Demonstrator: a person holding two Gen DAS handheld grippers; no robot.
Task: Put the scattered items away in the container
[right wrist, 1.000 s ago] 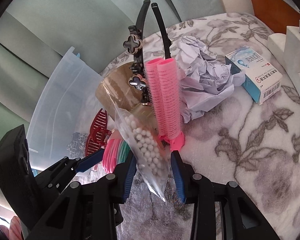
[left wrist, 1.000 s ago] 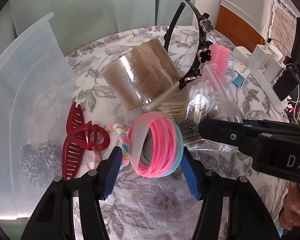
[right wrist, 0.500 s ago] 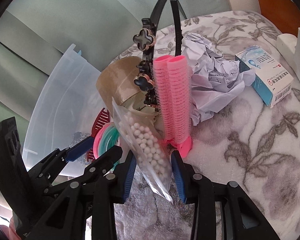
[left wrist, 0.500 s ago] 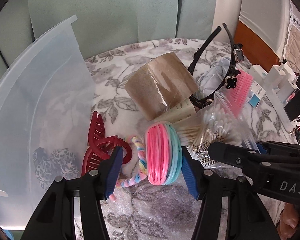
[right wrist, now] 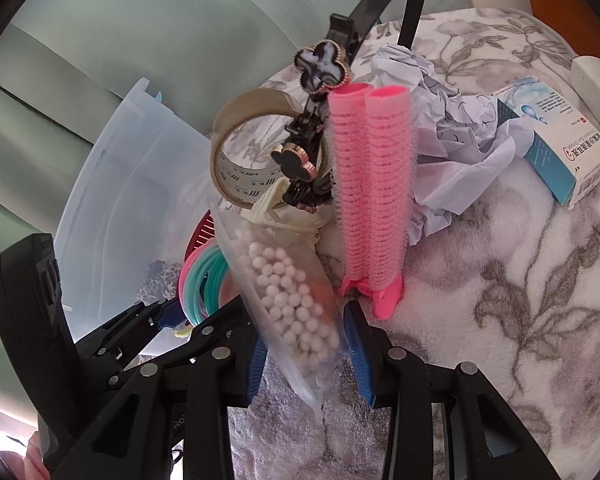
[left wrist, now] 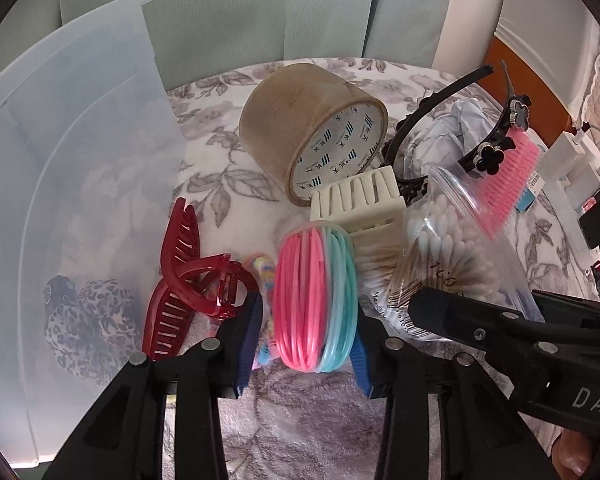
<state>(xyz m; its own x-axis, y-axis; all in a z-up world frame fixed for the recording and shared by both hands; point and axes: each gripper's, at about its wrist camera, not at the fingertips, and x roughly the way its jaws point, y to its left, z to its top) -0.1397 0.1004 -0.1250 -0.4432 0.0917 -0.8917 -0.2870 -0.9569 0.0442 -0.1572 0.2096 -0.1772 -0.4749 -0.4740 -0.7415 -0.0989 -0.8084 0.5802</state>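
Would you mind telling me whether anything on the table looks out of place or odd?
Yes: a crumpled sheet of paper lies wadded among the hair accessories, behind the pink hair roller and beside the blue and white box. It looks like rubbish. The tape roll lies tipped on its side.

Pastel scrunchie mostly hidden behind the bracelet stack and left claw finger. Pink roller motion-blurred in left view. Container cut by frame edge. Leopard item inside hazy through plastic wall.
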